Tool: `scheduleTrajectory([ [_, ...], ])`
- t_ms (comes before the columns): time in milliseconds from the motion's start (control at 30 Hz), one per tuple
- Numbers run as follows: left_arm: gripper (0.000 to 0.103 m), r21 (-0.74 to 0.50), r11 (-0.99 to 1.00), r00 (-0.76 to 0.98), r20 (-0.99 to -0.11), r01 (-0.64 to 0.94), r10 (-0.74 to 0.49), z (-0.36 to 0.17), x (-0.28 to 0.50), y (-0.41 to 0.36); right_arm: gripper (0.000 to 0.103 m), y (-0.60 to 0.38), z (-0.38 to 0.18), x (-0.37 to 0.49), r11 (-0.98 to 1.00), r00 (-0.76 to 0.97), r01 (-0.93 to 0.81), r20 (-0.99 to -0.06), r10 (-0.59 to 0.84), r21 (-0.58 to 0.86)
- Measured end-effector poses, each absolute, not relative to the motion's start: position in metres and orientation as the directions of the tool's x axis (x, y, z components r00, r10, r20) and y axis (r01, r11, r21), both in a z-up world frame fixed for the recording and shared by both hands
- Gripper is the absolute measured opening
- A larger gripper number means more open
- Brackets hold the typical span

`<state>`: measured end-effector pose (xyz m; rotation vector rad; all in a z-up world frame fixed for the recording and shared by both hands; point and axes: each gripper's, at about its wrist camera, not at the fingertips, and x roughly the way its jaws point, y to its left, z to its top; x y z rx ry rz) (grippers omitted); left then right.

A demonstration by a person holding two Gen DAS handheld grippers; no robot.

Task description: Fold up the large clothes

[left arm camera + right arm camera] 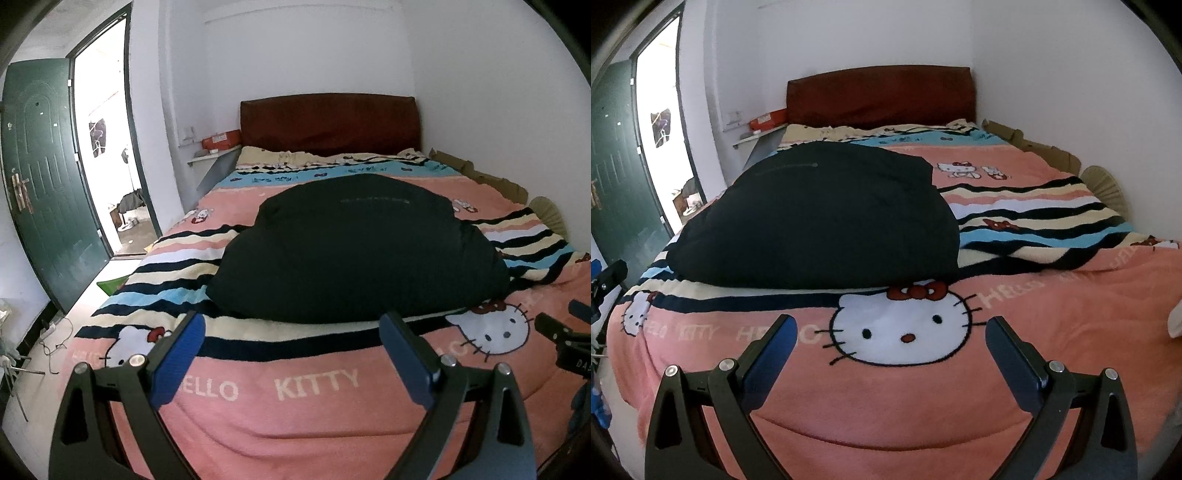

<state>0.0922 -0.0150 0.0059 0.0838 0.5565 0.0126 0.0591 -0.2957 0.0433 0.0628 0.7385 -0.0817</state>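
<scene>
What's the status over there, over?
Left hand-held gripper open, empty. Right hand-held gripper open, empty. Black garment lies bundled on Hello Kitty blanket. Nothing in the way.

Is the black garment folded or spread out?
Folded: the black garment sits as a thick compact bundle with rounded edges on the blanket.

The black garment looks like smooth matt cloth, lying on a fuzzy fleece blanket, while the green door shows a dull embossed metal face.
</scene>
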Motion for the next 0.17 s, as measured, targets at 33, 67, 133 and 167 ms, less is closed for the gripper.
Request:
scheduleTrajectory([
  [33,0.096,0.085,0.996,0.847,-0.53,0.01,0.036,0.0044,0.0938,-0.0152,0.1,-0.296,0.0426,0.06,0.995,0.735,0.097,-0.677,-0.052,0.029],
  [67,0.096,0.085,0.996,0.845,-0.533,0.011,0.036,0.0033,0.0955,-0.015,0.1,-0.2962,0.0417,0.0608,0.995,0.733,0.097,-0.679,-0.052,0.029],
  [133,0.096,0.082,0.997,0.842,-0.538,0.014,0.033,0.0015,0.0979,-0.0147,0.1,-0.2963,0.0401,0.0622,0.995,0.73,0.098,-0.682,-0.053,0.027],
  [167,0.096,0.082,0.997,0.842,-0.539,0.014,0.033,0.0006,0.099,-0.0149,0.1,-0.2963,0.0391,0.0631,0.995,0.728,0.098,-0.684,-0.054,0.027],
])
